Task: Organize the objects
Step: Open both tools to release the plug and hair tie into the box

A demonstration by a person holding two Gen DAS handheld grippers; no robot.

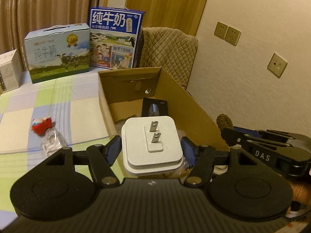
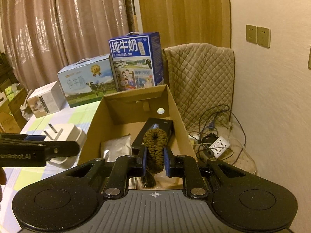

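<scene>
Carrying both items toward cardboard box [image 1: 175, 104]: left claw [image 1: 151, 147] clamped on white plug adapter [image 1: 152, 145], right claw [image 2: 154, 156] clamped on brown braided cord [image 2: 155, 147]. We judge: hold both over box's opening, lower, then release. Right view alone shows silver pouch [image 2: 116, 145] in box, power strip [image 2: 220, 145] beyond; left view alone shows plastic bottle [image 1: 51, 140] on checked counter [image 1: 38, 106].

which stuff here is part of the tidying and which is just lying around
In the job: charger in left claw, brown cord in right claw, cardboard box.
Lying about: milk cartons, bottle, power strip.
</scene>
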